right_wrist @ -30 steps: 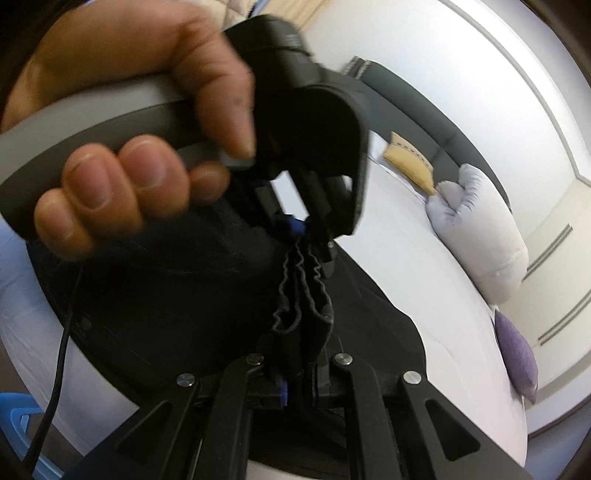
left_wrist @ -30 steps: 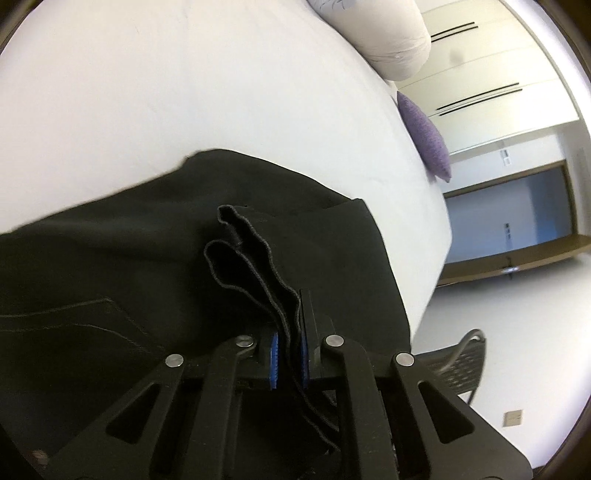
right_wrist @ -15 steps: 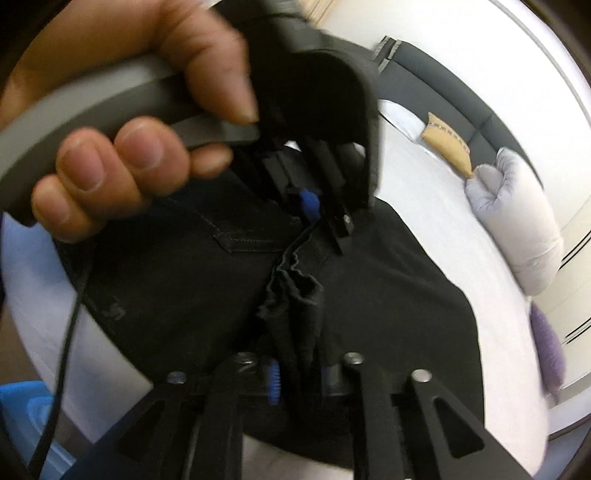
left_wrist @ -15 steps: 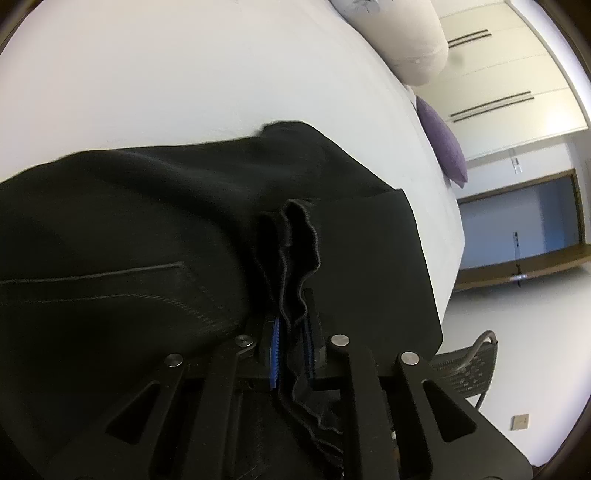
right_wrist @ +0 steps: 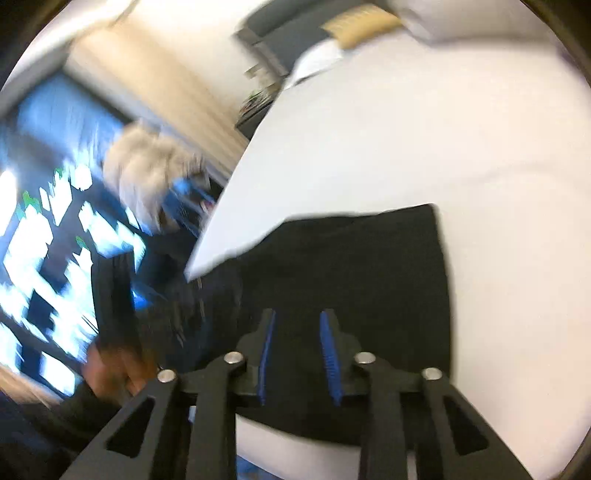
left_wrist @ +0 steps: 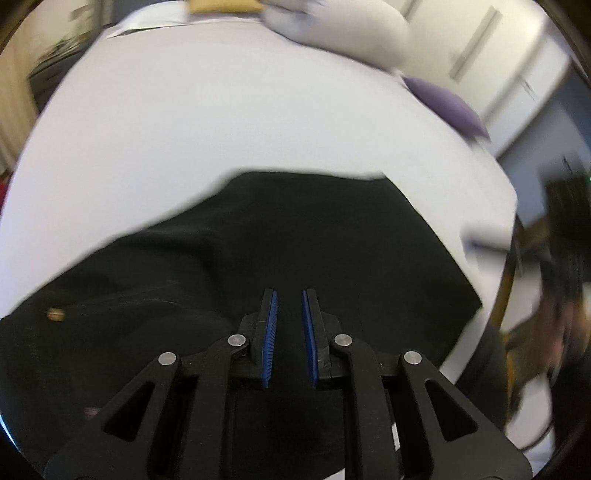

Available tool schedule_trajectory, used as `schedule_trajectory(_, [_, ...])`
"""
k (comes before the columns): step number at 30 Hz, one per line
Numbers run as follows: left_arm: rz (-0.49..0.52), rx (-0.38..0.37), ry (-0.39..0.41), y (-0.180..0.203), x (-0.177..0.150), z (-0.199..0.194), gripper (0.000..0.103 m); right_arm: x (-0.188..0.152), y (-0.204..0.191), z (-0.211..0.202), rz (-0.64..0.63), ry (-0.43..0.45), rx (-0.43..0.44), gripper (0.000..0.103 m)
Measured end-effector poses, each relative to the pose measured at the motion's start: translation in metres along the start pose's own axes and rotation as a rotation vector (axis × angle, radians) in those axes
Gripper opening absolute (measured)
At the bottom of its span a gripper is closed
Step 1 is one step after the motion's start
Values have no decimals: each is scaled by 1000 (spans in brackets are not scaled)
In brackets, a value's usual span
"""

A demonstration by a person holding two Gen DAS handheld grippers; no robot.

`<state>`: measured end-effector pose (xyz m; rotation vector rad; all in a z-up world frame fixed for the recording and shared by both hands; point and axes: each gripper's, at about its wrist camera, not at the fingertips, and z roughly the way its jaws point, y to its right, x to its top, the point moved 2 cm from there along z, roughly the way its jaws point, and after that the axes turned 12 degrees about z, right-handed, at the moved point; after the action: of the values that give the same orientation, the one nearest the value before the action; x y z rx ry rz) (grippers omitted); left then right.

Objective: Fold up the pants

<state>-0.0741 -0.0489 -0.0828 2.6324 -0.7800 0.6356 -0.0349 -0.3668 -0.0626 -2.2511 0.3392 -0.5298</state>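
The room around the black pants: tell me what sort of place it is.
Most likely a bedroom. The black pants lie on a white bed with pillows at its head, among them a pale pillow and a purple cushion. Pale wardrobe doors stand beyond.

Left gripper (left_wrist: 289, 295) jaws slightly apart, nothing between; black pants (left_wrist: 295, 240) flat on white bed (left_wrist: 221, 122), frame centre.

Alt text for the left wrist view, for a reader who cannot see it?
The left gripper, jaws slightly apart and empty, hangs over folded black pants lying on a white bed. Pillows sit at the blurred far end.
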Motion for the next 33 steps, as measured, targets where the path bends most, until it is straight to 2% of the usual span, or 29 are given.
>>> schedule_trajectory(2, [18,-17,-58,17,-9,23,13,30,24,10,80,-40,70,12])
schedule_trajectory(4, [20,-19,-91,20,-17,37,13,49,39,25,132,-70,93,12])
schedule_trajectory(5, [22,-12,-84,25,-23,39,13,56,46,37,153,-108,117,12])
schedule_trajectory(7, [9,-18,-63,28,-30,36,13,55,53,58,173,-130,97,12])
schedule_trajectory(9, [4,-26,-60,21,-38,30,13,42,64,77,216,-183,91,12])
schedule_trajectory(10, [7,-25,-61,20,-35,34,13,38,74,84,243,-202,81,8])
schedule_trajectory(11, [8,-24,-62,20,-34,35,13,34,87,89,277,-213,69,0])
schedule_trajectory(12, [3,-24,-62,19,-34,35,13,11,82,99,290,-213,86,0])
schedule_trajectory(14, [-7,-26,-59,20,-33,34,13,0,84,89,301,-210,118,0])
schedule_trajectory(20, [-26,-40,-37,20,-35,34,13,-61,70,60,213,-296,81,2])
schedule_trajectory(25, [-43,-49,-21,12,-48,28,13,-108,62,38,224,-269,77,2])
schedule_trajectory(28, [-50,-49,-14,3,-53,17,13,-129,59,39,236,-278,79,2])
schedule_trajectory(31, [-48,-40,-8,3,-53,17,13,-134,68,43,285,-252,66,0])
schedule_trajectory(33, [-53,-43,-1,2,-54,14,13,-131,72,45,274,-246,67,0])
